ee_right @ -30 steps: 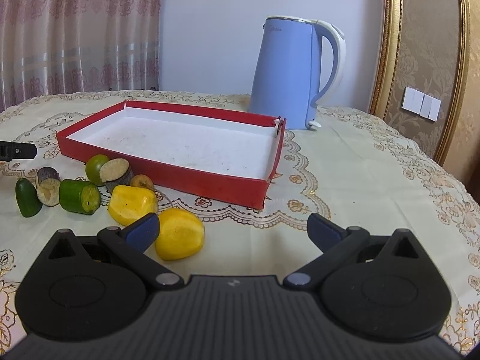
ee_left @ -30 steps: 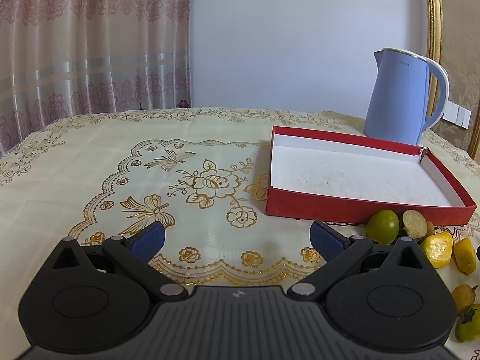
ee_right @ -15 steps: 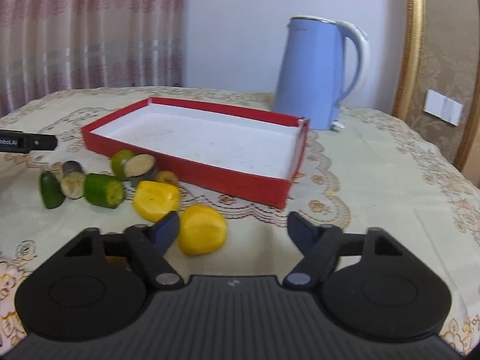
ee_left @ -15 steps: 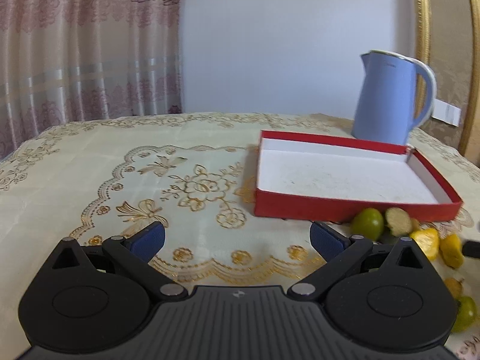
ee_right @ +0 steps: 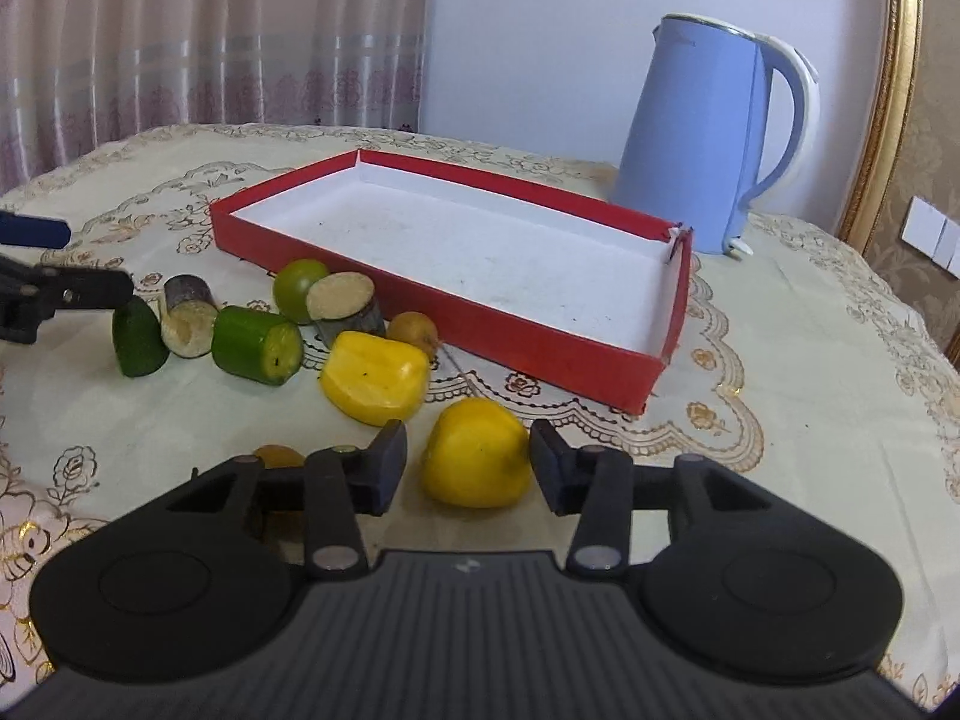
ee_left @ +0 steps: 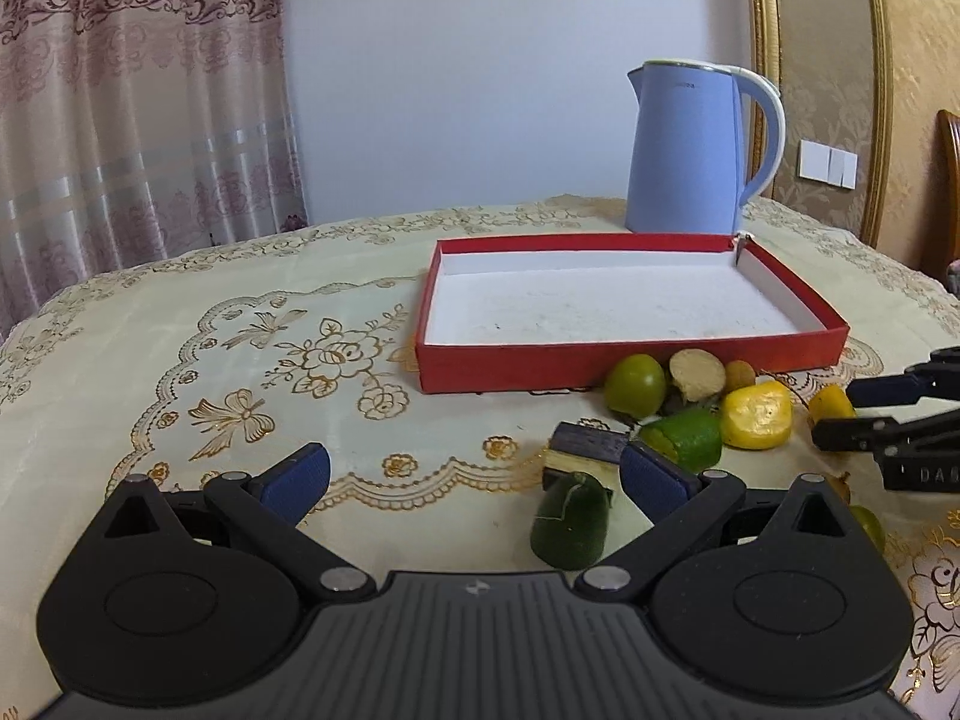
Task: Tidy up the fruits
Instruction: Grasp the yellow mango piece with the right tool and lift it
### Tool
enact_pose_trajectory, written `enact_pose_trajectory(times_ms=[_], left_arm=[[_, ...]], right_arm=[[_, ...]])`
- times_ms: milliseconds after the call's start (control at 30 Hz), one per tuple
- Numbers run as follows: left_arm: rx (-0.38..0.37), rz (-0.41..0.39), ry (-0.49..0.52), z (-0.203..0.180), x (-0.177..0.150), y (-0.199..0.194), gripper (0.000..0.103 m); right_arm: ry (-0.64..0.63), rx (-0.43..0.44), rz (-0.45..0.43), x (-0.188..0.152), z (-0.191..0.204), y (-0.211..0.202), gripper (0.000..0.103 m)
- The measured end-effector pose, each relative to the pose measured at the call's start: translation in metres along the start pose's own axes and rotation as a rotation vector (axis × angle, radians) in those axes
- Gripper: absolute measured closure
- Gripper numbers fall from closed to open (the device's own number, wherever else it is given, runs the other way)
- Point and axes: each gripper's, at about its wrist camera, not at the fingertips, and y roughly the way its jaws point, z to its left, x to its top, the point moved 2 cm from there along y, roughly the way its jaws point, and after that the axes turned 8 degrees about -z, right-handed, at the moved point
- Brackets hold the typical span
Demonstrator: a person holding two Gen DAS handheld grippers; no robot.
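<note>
Cut fruit pieces lie in front of a red tray [ee_left: 630, 367] [ee_right: 480, 324] with a white floor. My right gripper [ee_right: 468, 465] [ee_left: 834, 415] straddles a round yellow fruit [ee_right: 477, 462]. Its jaws are closing; the right pad touches the fruit and a small gap remains on the left. My left gripper [ee_left: 477, 474] [ee_right: 96, 264] is wide open. A dark green piece [ee_left: 570, 522] [ee_right: 138, 339] lies just inside its right finger, untouched. Nearby are a dark-skinned cut piece [ee_left: 585, 453], a green cylinder [ee_right: 258, 345], a yellow block [ee_right: 375, 378] and a green round fruit [ee_right: 297, 282].
A blue kettle [ee_left: 684, 150] [ee_right: 690, 150] stands behind the tray's far right corner. A tan-faced cut piece [ee_right: 342, 300] and a small brown fruit [ee_right: 411, 327] lean near the tray's front wall. Another small brown fruit [ee_right: 279, 456] sits behind my right gripper's left finger. Curtains hang beyond the table.
The right jaws have narrowed from wide open to close around the yellow fruit. The left gripper has shifted right toward the fruit pile, still open.
</note>
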Motion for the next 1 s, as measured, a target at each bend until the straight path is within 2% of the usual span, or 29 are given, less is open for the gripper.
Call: enact_pose_trajectory(times_ms=[200,300,333,533,733,1000], left_arm=[[-0.012,0.003,0.006,-0.006,0.0,-0.001,0.0],[-0.016,0.011,0.015,-0.009,0.0,-0.001,0.0],[-0.016,0.013,0.017,-0.009,0.0,-0.001,0.0],[-0.027,0.015,0.022,-0.012,-0.001,-0.003,0.0],[-0.082,0.038,0.052,-0.029,-0.005,-0.001,0.0],[-0.067,0.099,0.081,-0.036,-0.013,0.012,0.0]], right_arm=[[0.01,0.009,0.043,-0.004,-0.002,0.009,0.054],[0.026,0.026,0.043,-0.004,-0.003,0.013,0.057],[0.027,0.024,0.044,-0.004,-0.004,0.014,0.063],[0.036,0.047,0.039,-0.004,-0.007,0.011,0.064],[0.016,0.051,0.055,-0.003,-0.006,0.015,0.063],[0.017,0.073,0.054,-0.002,-0.009,0.017,0.064]])
